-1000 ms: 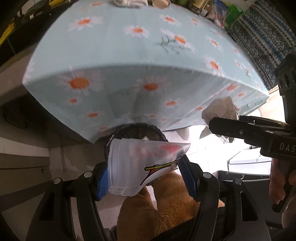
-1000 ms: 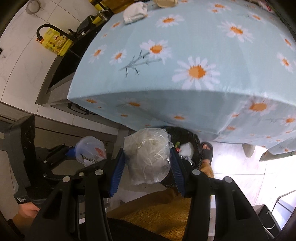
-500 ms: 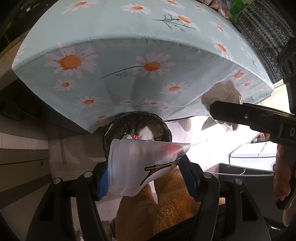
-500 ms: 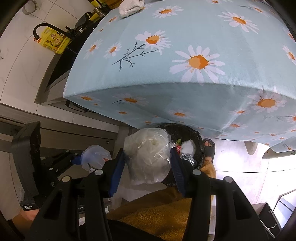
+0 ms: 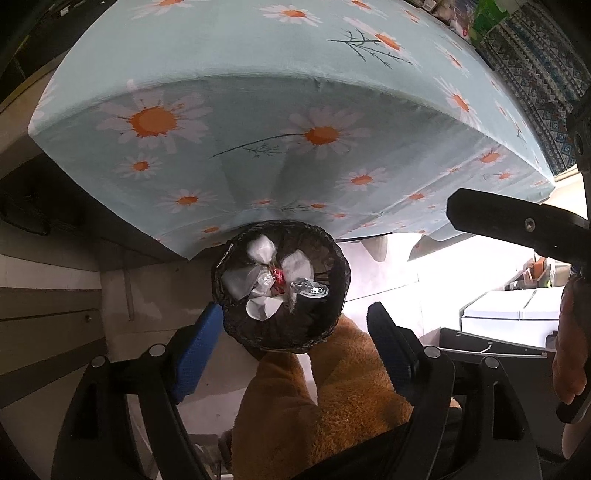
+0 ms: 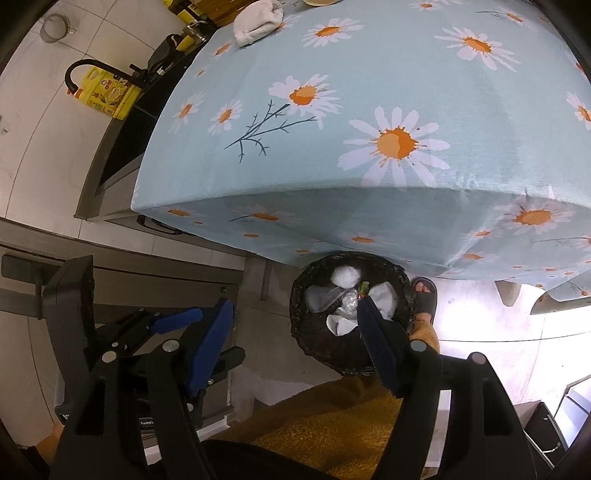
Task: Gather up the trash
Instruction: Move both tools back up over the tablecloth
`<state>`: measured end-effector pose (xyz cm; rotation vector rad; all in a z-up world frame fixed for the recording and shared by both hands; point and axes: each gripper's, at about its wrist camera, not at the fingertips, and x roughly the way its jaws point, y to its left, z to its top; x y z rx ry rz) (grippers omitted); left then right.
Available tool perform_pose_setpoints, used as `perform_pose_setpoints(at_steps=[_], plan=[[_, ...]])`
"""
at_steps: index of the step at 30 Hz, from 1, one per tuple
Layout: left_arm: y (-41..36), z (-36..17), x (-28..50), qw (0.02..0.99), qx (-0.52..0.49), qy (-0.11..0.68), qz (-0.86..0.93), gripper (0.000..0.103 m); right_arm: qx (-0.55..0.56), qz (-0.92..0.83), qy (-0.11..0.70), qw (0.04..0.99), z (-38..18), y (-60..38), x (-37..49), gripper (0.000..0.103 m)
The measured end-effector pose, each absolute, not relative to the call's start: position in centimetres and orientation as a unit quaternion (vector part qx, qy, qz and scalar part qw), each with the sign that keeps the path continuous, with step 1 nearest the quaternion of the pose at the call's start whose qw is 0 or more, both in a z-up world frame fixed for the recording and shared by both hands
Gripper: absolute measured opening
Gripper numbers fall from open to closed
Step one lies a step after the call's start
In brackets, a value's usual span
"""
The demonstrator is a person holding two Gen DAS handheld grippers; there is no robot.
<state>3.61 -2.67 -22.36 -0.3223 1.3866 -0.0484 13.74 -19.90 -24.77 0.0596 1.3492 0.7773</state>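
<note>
A black woven trash bin (image 5: 325, 325) stands on the floor at the table's near edge, holding several pieces of white and clear plastic trash (image 5: 266, 280). My left gripper (image 5: 291, 325) is open and empty directly above the bin. In the right wrist view the bin (image 6: 306, 339) shows the same trash (image 6: 345, 295). My right gripper (image 6: 295, 321) is open and empty above the bin's left side. The left gripper (image 6: 177, 321) shows at lower left there, open.
A table with a light blue daisy tablecloth (image 5: 295, 122) overhangs the bin. A white cloth (image 6: 258, 18) lies on its far side. A yellow oil bottle (image 6: 107, 92) stands on the floor at left. My sandalled foot (image 6: 424, 295) is beside the bin.
Both grippers opened. The clear plastic cup left my left gripper and the crumpled plastic bag left my right gripper. Both grippers are now over the bin, and more trash lies in it.
</note>
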Motion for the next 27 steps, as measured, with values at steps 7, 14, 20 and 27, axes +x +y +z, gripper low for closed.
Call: perform_pose_setpoints(at_steps=[7,14,20,27], plan=[[-2.5,-21.6,3.5,0.764,-0.149,0.628,-0.019,0.078,0.026,0.35,0.599,0.719,-23.9,-20.1,13.8,0.07],[-2.4,-19.4,3.6,0.778,-0.151,0.609,-0.027,0.078,0.03,0.349,0.583,0.733,-22.3,-20.7,13.6,0.07],[-2.6,-16.8,3.8,0.797,-0.143,0.586,-0.032,0.078,0.033,0.342,0.571,0.745,-21.0,-21.6,13.3,0.07],[-1.9,-13.6,4.6,0.821,-0.141,0.552,-0.035,0.078,0.042,0.328,0.55,0.767,-19.0,-23.2,13.8,0.07]])
